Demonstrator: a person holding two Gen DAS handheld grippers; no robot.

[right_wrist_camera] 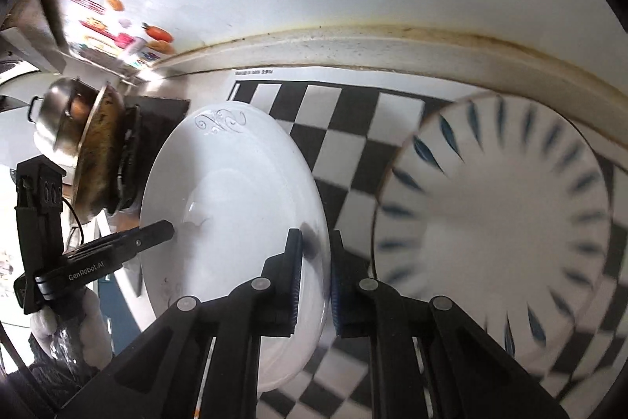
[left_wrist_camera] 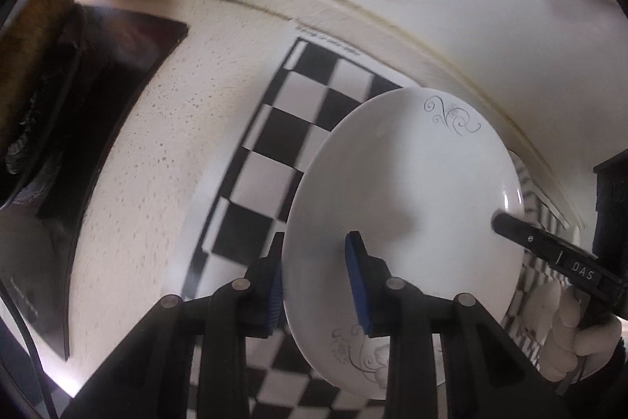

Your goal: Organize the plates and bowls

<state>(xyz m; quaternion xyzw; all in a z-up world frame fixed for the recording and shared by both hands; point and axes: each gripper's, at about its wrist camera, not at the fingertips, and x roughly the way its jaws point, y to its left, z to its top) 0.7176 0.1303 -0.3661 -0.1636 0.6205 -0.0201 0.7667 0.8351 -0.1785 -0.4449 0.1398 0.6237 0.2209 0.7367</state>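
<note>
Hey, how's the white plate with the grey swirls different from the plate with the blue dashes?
The white plate carries grey swirl motifs at two spots on its rim; the blue-dash plate has dark blue strokes all round. The white plate is tilted and clamped at opposite edges by the left gripper and right gripper; the blue-dash plate lies ungripped on the checkered mat. Both are round with white centres.
</note>
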